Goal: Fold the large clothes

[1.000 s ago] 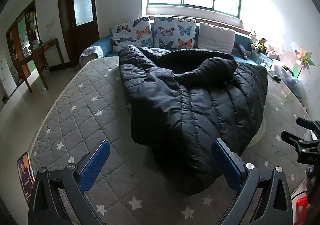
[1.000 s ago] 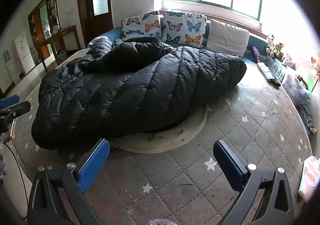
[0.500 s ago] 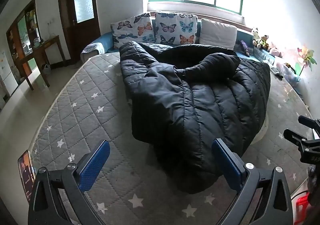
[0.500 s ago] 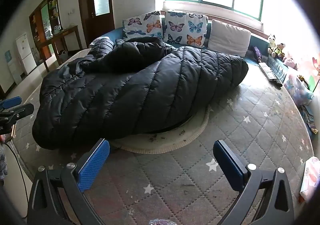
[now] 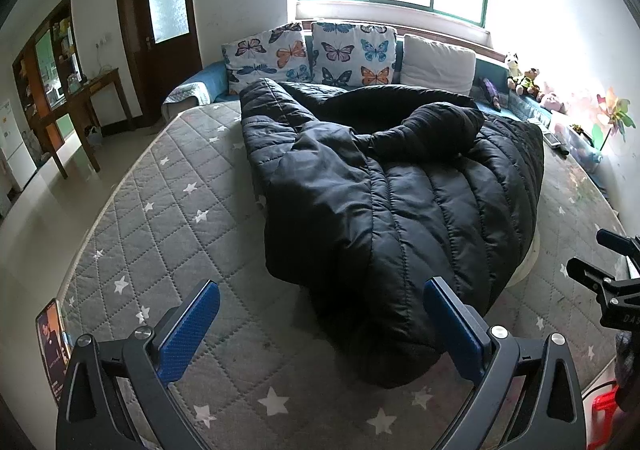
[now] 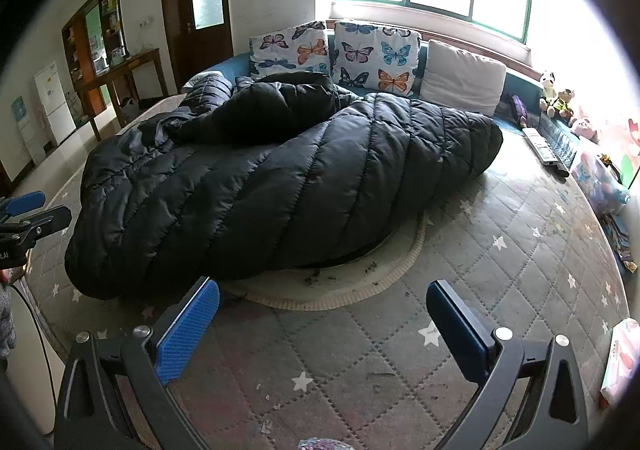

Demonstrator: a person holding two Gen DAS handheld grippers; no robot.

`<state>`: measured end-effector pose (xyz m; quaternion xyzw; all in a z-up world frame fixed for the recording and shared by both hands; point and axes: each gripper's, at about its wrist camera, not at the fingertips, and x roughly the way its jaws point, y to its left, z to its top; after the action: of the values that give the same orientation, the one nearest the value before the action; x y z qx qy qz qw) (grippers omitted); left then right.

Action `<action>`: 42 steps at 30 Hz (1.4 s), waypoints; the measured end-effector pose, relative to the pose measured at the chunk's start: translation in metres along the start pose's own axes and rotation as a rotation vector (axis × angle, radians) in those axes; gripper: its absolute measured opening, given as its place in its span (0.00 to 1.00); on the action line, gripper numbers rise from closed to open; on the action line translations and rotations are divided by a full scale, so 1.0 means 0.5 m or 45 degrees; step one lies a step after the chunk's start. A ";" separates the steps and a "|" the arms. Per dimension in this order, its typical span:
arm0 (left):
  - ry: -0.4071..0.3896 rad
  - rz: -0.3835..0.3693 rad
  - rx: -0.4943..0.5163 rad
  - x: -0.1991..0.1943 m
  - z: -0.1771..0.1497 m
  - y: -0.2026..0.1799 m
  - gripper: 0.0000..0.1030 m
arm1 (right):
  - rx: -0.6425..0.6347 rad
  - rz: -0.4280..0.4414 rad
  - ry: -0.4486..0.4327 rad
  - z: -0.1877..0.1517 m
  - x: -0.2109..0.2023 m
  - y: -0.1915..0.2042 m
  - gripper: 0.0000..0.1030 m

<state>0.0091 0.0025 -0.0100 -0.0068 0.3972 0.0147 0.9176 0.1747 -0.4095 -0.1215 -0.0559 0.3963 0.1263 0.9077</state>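
Observation:
A large black quilted puffer coat [image 5: 400, 202] lies crumpled across the grey star-patterned mattress [image 5: 160, 218]. It also shows in the right wrist view [image 6: 280, 186], partly over a round cream mat [image 6: 360, 286]. My left gripper [image 5: 320, 326] is open and empty, hovering just short of the coat's near hem. My right gripper [image 6: 322, 326] is open and empty above the mattress [image 6: 500, 270], in front of the coat's long edge. Each gripper shows at the edge of the other's view.
Butterfly pillows [image 5: 312, 54] and a white pillow [image 5: 438, 64] line the far side under the window. Toys and clutter [image 6: 560, 106] run along the right edge. A wooden table [image 5: 76, 106] and a door stand at left. A phone [image 5: 50, 338] lies at the mattress's near left corner.
Both views have risen and tilted slightly, so the coat sits a little lower in frame. Both grippers stay open. The coat has not moved.

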 end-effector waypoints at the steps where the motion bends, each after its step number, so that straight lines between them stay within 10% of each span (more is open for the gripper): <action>1: 0.002 0.000 0.000 0.001 0.000 0.001 1.00 | -0.001 0.001 0.000 0.000 0.000 0.000 1.00; 42: 0.015 0.033 -0.006 0.019 0.018 0.015 1.00 | -0.074 0.012 0.002 0.032 0.016 0.022 1.00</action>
<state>0.0219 0.0102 -0.0107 -0.0038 0.4026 0.0273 0.9149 0.1883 -0.3944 -0.1163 -0.0804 0.3934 0.1419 0.9048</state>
